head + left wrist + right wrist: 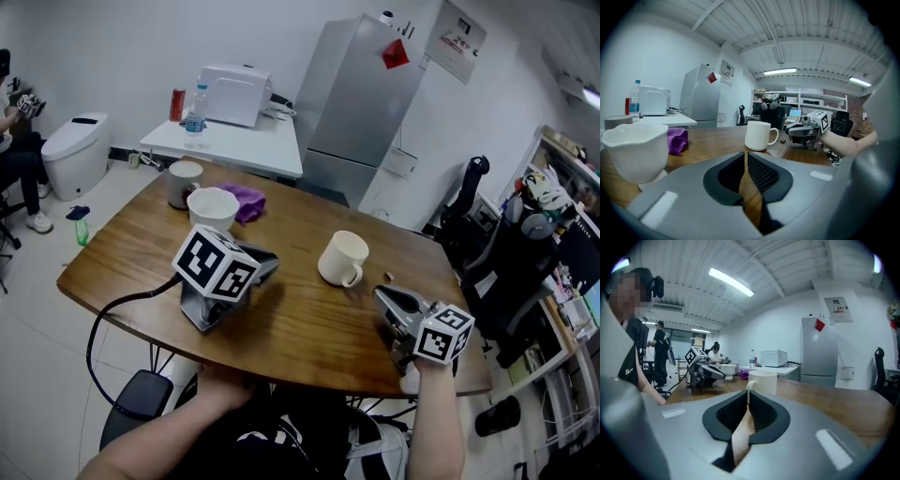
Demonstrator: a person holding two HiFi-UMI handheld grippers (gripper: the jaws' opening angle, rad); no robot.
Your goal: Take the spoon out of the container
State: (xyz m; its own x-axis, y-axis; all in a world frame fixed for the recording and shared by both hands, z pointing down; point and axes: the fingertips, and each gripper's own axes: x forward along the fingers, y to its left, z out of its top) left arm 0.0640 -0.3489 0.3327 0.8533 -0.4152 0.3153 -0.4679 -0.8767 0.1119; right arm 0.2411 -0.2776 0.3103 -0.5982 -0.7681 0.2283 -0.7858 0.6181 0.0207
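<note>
Approach stage, spoon not yet grabbed.
Left gripper point(272, 261) and right gripper point(380, 292) are idling over the table point(309, 323), fingers together on nothing. Spoon isn't showing, probably hiding inside the mug point(343, 258) or bowl point(213, 207). Next move is calling for opened right fingers reaching over the rim.

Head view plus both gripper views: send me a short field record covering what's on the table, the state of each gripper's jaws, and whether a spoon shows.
table: wooden
mug: white, upright, mid-table
bowl: white, far left part of table
purple cloth: just behind the bowl
left gripper: near the bowl, jaws together, nothing between
right gripper: right of the mug, jaws together, nothing between
spoon: not seen in any view
</note>
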